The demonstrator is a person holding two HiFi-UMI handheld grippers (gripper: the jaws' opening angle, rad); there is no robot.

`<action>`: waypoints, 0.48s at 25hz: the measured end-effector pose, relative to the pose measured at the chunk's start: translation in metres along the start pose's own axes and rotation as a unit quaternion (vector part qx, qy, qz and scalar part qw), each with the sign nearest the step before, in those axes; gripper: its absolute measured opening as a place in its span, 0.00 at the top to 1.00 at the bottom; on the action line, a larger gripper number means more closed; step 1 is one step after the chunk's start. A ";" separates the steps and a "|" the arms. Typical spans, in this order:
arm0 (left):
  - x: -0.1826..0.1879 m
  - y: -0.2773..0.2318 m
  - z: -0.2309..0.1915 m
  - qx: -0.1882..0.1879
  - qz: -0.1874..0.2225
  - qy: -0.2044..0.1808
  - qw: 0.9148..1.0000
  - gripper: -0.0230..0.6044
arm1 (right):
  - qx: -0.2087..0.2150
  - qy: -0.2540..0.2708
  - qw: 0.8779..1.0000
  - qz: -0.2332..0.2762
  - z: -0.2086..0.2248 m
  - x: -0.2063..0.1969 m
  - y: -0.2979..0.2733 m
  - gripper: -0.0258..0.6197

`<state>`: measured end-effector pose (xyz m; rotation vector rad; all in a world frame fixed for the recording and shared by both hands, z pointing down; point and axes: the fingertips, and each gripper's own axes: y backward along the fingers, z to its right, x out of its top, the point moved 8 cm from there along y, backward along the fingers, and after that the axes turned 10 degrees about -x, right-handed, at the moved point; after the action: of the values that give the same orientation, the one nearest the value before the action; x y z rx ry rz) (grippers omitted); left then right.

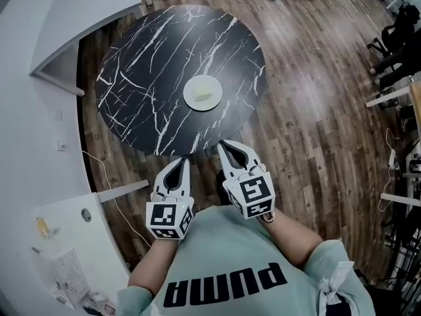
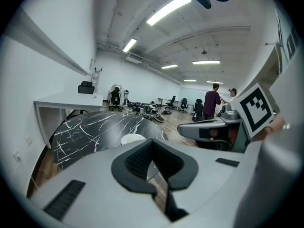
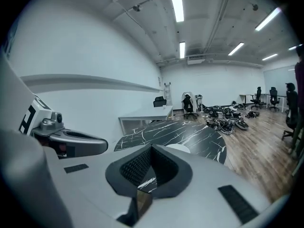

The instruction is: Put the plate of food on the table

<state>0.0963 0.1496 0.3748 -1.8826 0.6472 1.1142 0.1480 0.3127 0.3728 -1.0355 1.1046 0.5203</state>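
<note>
Head view: one round black tabletop (image 1: 145, 71), veined in white, is seen on a wooden floor (image 1: 316, 110). One pale plate (image 1: 202, 92) is set on it, a little right of the middle, and one light piece of food (image 1: 203, 95) lies on the plate. What kind of food it is cannot be made out at this size.

Two grippers are held side by side close to the person's chest, short of the tabletop's near edge and well apart from the plate. The jaws of the left gripper (image 1: 185, 160) are brought together at the tips, and nothing is caught between them. The jaws of the right gripper (image 1: 223, 143) are likewise closed on nothing. One marker cube (image 1: 169, 220) is carried on each gripper.

In both gripper views the plate is seen beyond the closed jaws, resting on the marbled tabletop. One white desk (image 3: 145, 113) is set against the wall behind the tabletop. In the left gripper view, two people (image 2: 212, 99) are seen standing far off across the room.
</note>
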 end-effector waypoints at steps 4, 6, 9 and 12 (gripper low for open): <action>-0.003 0.030 0.020 -0.010 0.022 -0.014 1.000 0.95 | 0.000 0.017 1.000 0.019 -0.023 -0.001 0.036 0.95; -0.003 0.043 0.030 -0.015 0.033 -0.022 0.999 0.95 | -0.001 0.021 0.999 0.025 -0.032 -0.003 0.051 0.95; -0.003 0.060 0.046 -0.024 0.045 -0.035 0.998 0.95 | -0.004 0.019 0.999 0.031 -0.044 -0.007 0.075 0.95; -0.001 0.076 0.060 -0.032 0.057 -0.040 0.997 0.95 | -0.007 0.019 0.999 0.034 -0.052 -0.005 0.096 0.95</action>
<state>0.0109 0.1612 0.3301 -1.8634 0.6873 1.2905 0.0463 0.3123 0.3330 -1.0258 1.1749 0.5660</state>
